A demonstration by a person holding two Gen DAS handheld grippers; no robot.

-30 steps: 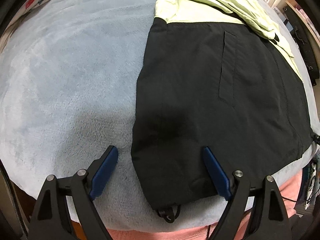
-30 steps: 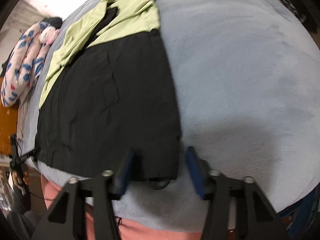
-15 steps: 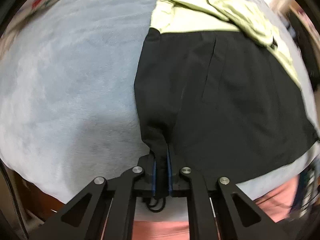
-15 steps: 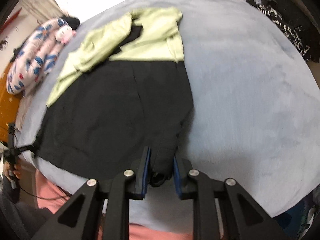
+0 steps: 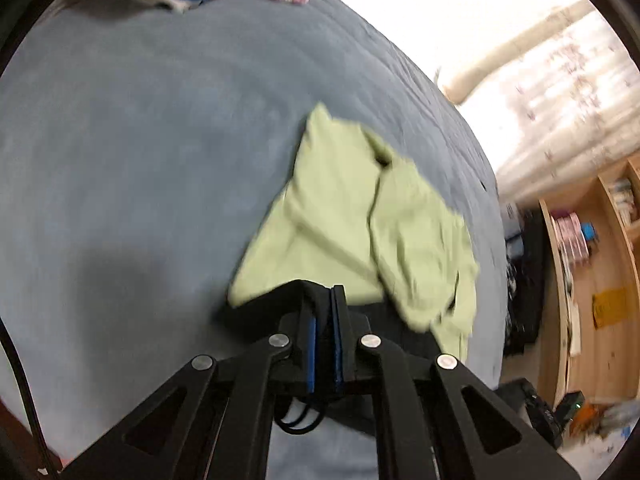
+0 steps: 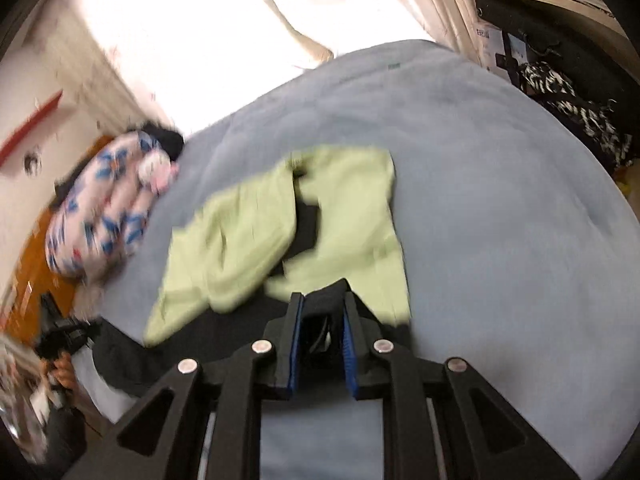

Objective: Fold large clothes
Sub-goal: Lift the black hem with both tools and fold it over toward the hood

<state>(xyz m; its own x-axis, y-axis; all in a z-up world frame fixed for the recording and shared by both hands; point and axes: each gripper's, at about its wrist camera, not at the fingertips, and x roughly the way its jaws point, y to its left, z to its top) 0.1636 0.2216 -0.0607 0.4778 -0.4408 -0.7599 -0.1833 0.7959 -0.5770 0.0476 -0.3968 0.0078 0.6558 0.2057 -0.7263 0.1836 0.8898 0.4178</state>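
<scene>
Black-and-lime jacket point(image 5: 352, 216) (hem pinched, lifted)

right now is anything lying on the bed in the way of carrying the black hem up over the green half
Nothing visible does. Both the left gripper and right gripper already clamp the jacket hem, and only bare blue blanket surrounds its green top.

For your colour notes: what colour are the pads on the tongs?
Blue pads, clearest in the right wrist view.

I note blown-out daylight through the window point(image 6: 192, 40) and curtains point(image 5: 560, 112). Motion blur smears both views. Fisheye bends the edges; dark vignette corners. A soft shadow lies on the blanket point(image 5: 120, 276).
</scene>
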